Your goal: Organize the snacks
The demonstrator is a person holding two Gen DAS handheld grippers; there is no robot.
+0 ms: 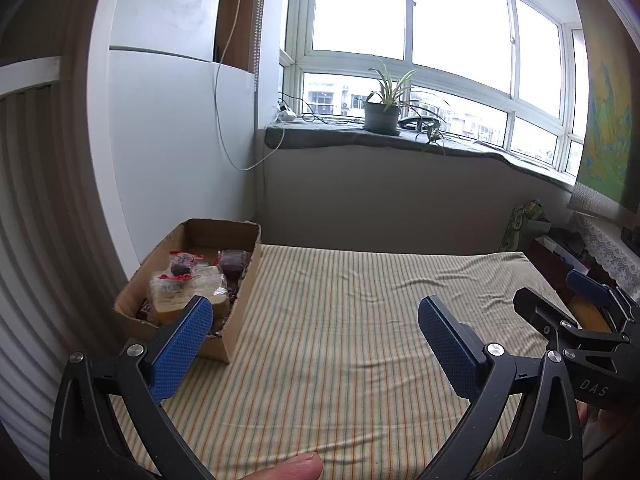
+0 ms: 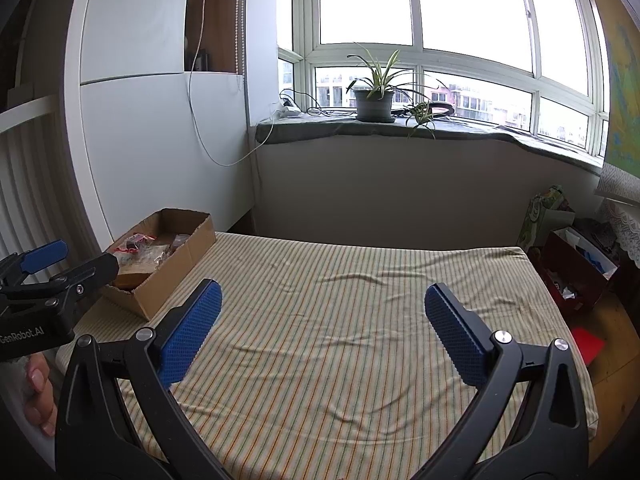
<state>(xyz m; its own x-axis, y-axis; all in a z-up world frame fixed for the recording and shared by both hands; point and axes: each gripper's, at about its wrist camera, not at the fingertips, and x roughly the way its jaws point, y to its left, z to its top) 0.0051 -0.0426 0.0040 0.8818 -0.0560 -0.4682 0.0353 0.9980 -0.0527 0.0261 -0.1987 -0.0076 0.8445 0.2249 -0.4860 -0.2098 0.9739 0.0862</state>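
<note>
- Snacks (image 1: 188, 284): wrapped packets, several clear-film with red print, two dark brown blocks. All lie inside the cardboard box (image 1: 240, 304), piled loosely, no common direction among them.
- Box sits on the bed (image 1: 360, 320) at its far-left corner, close to the white cabinet (image 1: 168, 140). Open top, rectangular. Long axis runs from the near left toward the far wall, roughly along the sheet's stripes; a short end faces the left gripper.
- No loose snacks visible on the striped sheet in either view. Judgement: sorting is at or close to its end, or any further work happens inside the box.
- Left gripper (image 1: 316, 340): released, jaws wide apart, nothing between them, hovering above the sheet just right of the box's near end.
- Right gripper (image 2: 324, 328): likewise released and empty, over the middle of the bed, well apart from the box.
- Step in hand, judged: reach into the box with the left gripper. Come in from above, jaws across a packet's short side, pinch the film lightly; steady the box if it slides on the soft sheet.
- Beyond: windowsill with a potted plant (image 2: 374, 100); red box (image 2: 576, 276) on the floor at right.
</note>
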